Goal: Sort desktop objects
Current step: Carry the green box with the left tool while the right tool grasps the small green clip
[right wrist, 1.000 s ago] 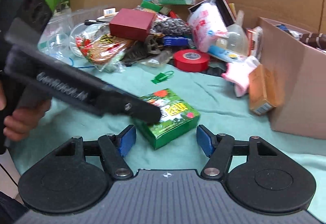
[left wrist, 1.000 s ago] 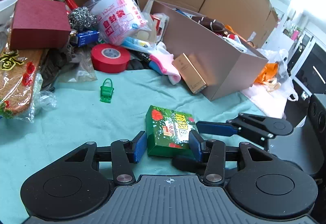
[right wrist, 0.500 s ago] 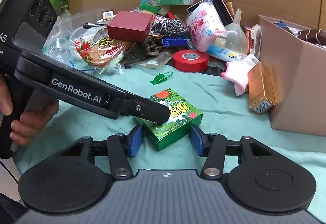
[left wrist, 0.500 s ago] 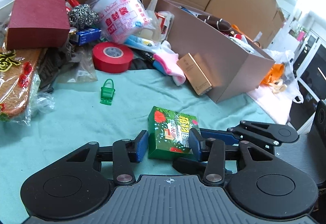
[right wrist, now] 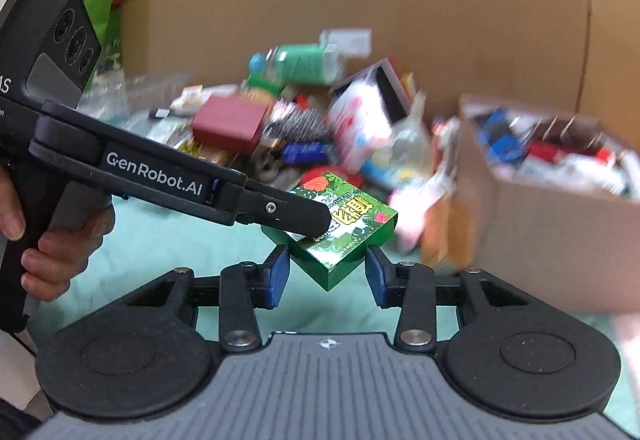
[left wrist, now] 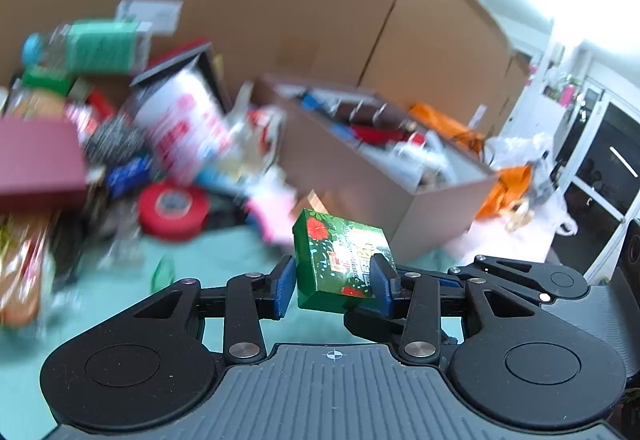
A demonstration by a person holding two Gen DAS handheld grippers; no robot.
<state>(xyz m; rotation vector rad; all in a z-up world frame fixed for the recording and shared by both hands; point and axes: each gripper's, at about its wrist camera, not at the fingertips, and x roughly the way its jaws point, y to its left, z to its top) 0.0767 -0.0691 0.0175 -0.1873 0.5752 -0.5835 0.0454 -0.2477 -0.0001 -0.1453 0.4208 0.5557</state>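
Note:
A green box with red flowers [left wrist: 340, 260] is clamped between the blue pads of my left gripper [left wrist: 334, 282] and lifted off the teal cloth. In the right wrist view the same green box [right wrist: 344, 228] hangs between the fingers of my right gripper [right wrist: 326, 276], whose pads stand just at its sides; I cannot tell whether they touch. The left gripper's black body [right wrist: 152, 176] reaches in from the left onto the box. A brown cardboard bin [left wrist: 384, 176] full of items stands to the right.
A blurred pile lies at the back left: a red tape roll [left wrist: 174, 206], a maroon box [left wrist: 38, 160], a white bag with red print [left wrist: 182, 128], a green bottle [left wrist: 100, 46]. Tall cardboard walls [left wrist: 280, 0] stand behind. An orange bag [left wrist: 506, 188] lies right of the bin.
The green box has been gripped and lifted off the cloth by the left gripper. Both cameras have risen and tilted; the background is motion-blurred.

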